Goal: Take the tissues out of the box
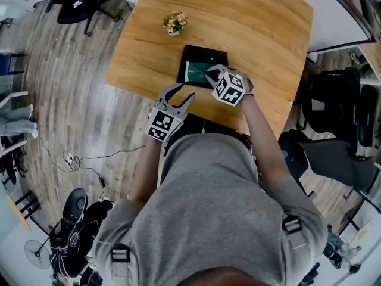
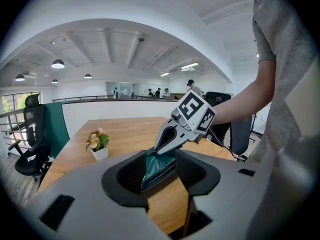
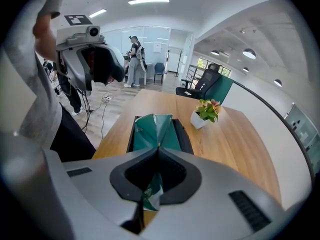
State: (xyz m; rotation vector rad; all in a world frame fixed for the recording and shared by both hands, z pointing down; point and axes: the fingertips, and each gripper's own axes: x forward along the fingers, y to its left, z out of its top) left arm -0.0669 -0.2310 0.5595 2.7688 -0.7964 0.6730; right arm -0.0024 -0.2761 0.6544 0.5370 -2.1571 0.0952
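The right gripper [image 1: 209,71] is tilted steeply down over the near right part of the box [image 1: 202,50]. The right forearm reaches to it across the table's [image 1: 256,22] near edge, and the marker cube faces up. Its fingers are pressed together on the green tissue pack [image 1: 195,71]. They pinch a fold of the wrapper, and a scrap of green and white film shows behind the pads in the right gripper view. The wrapper is drawn up into a tent-like peak at the pinch, while the pack's lower part sits inside the black box.

The left gripper [image 1: 186,93] hangs at the table's near edge, just off the near left corner of the box and not touching it. It points toward the box at a shallow downward slant, on a bent left arm held close to the grey shirt. Its fingers stand wide apart with nothing gripped; in the left gripper view the pack and the right gripper only show through the gap.

A small flower pot [image 1: 174,22] stands beyond the far left corner of the box.
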